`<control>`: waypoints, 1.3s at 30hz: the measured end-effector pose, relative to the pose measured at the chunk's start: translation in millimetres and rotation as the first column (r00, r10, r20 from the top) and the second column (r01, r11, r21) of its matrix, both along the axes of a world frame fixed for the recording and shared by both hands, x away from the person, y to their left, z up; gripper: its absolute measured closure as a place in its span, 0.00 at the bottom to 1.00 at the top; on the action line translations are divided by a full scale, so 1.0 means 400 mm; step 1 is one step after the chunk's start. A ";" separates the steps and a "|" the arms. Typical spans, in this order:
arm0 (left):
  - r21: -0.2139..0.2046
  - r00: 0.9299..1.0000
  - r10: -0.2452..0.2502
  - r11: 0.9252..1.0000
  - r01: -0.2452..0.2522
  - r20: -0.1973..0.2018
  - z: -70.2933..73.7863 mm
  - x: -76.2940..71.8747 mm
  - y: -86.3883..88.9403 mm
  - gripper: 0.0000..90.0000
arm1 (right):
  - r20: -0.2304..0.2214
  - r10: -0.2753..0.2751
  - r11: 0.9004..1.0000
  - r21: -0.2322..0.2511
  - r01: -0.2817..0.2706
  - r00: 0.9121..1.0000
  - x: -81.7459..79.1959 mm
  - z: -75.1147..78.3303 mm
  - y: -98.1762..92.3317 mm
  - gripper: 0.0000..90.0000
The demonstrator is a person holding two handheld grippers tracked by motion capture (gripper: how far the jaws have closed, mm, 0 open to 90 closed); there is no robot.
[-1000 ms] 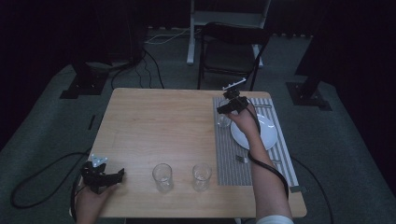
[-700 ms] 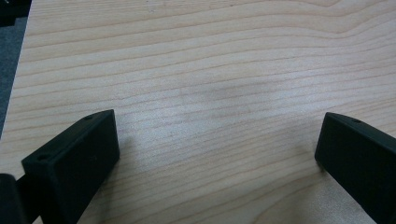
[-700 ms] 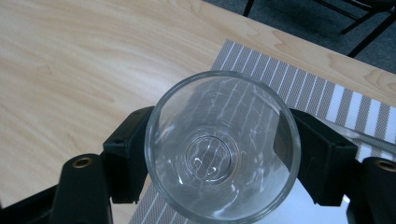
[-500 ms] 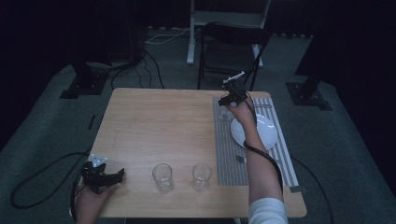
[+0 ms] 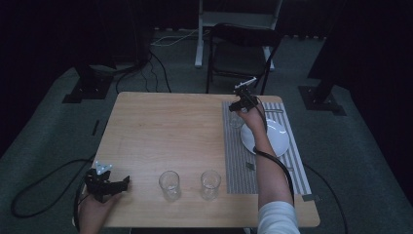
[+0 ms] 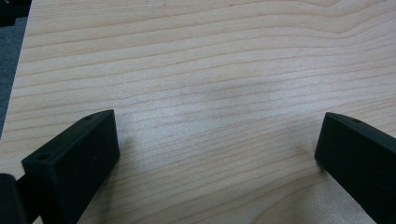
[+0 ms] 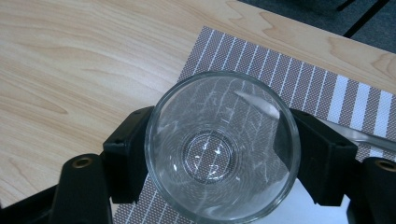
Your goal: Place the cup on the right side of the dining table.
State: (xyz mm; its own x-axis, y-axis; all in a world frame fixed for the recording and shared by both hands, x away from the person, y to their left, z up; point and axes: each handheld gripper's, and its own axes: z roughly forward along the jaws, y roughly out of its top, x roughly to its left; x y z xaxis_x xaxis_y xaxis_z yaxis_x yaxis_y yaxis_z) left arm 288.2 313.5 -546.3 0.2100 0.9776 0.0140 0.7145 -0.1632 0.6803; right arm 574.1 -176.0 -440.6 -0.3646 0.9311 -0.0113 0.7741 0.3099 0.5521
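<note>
the right gripper is clamping an empty glass above the striped mat, beside the plate; the left gripper is lying open on the table.

Two glasses stand near the table's front edge; a chair sits behind.

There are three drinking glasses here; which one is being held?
The glass over the striped placemat, clamped between the right gripper's jaws. The other two glasses stand free on the bare wood near the table's front edge.
</note>
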 end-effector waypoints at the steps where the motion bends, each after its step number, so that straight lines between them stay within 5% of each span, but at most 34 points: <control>1: 0.000 1.000 0.000 1.000 0.000 0.000 0.000 0.000 0.000 0.00 | 0.001 0.004 1.000 -0.001 -0.004 1.000 -0.001 0.000 -0.001 0.31; 7: 0.000 1.000 0.000 1.000 0.000 0.000 0.000 0.000 0.000 0.00 | -0.019 -0.012 0.998 0.066 0.013 1.000 -0.001 -0.003 -0.018 0.24; 15: 0.000 1.000 0.000 1.000 0.000 0.000 0.000 0.000 0.000 0.00 | 0.005 -0.042 0.997 0.065 0.041 0.999 -0.020 -0.009 -0.036 0.16; 28: 0.000 1.000 0.000 1.000 0.000 0.000 0.000 0.000 0.000 0.00 | 0.052 -0.054 0.996 0.077 0.050 0.997 -0.071 0.005 -0.053 0.16; 39: -0.001 1.000 0.001 1.000 -0.001 0.000 0.000 0.000 0.000 0.00 | 0.028 -0.024 0.989 0.145 0.019 0.999 -0.131 -0.012 -0.075 0.16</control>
State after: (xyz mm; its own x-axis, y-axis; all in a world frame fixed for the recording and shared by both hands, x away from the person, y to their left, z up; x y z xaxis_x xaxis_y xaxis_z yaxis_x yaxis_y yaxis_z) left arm 288.2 313.4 -546.3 0.2093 0.9778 0.0134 0.7143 -0.1622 0.6808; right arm 521.6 -206.0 -445.2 -0.3462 0.9312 0.1138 0.7620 0.2083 0.6131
